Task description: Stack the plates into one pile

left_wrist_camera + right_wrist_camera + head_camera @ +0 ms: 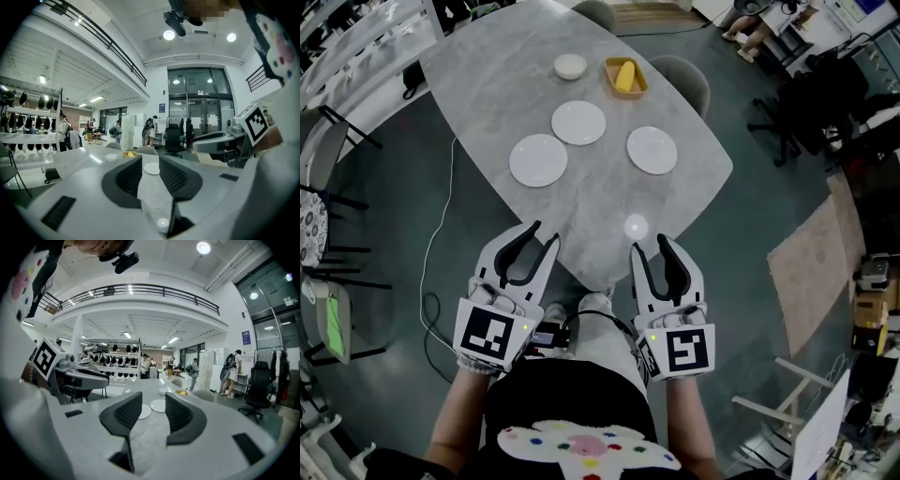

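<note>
Three white plates lie apart on the grey marble table (pixel 487 84): a left plate (pixel 538 160), a middle plate (pixel 578 123) and a right plate (pixel 652 150). Both grippers hover at the table's near end, well short of the plates. My left gripper (pixel 541 236) is open with nothing between its fingers; its own view shows one plate (pixel 152 168) far ahead in the gap of the left gripper (pixel 150 165). My right gripper (pixel 651 247) is open and empty too. Past the right gripper (pixel 153 408), two plates (pixel 143 411) (pixel 158 405) show in the distance.
A small white bowl (pixel 570 67) and a tan tray holding something yellow (pixel 625 77) sit at the table's far end. Grey chairs (pixel 680 80) stand beyond it, and a black office chair (pixel 792 112) is off to the right. A cable (pixel 441 234) runs across the floor on the left.
</note>
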Tool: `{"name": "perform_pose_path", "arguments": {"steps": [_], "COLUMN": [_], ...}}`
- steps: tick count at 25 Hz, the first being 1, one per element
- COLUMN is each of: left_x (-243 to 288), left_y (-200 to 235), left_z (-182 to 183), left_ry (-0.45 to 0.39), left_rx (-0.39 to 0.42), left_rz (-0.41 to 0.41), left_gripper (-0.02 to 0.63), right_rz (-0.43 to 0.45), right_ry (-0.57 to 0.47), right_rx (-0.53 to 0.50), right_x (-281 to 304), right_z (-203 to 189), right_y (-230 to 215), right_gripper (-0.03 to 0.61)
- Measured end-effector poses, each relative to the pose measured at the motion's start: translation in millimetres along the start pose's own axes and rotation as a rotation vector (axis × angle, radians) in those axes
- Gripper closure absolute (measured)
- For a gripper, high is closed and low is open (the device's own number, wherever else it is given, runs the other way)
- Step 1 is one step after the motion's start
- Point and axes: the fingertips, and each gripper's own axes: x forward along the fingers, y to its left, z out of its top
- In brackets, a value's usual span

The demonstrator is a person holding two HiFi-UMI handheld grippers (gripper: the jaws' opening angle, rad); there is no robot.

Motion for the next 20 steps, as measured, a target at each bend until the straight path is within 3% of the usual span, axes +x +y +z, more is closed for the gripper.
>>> {"name": "perform_pose_path", "arguments": {"steps": [12,16,20], "left_x": [53,71,97], "left_y": [-3,-2,-6], "left_z": [-13,-30,-31], "left_ry": [0.046,0.134,0.109], "left_rx": [-0.032,-0.071,-0.098], "left_rz": [0.016,0.03,0.019], "left_gripper": [0.504,0.506,0.506], "right_rz": [0.065,0.071,0.082], "right_ry": [0.037,0.055,0.071], "right_rx": [-0.008,-0.004,-0.009], "right_x": [37,48,60], "right_z": [-18,-29,-39], "right_y": [-39,-57,-77], "right_gripper": [0.442,0.442,0.442]}}
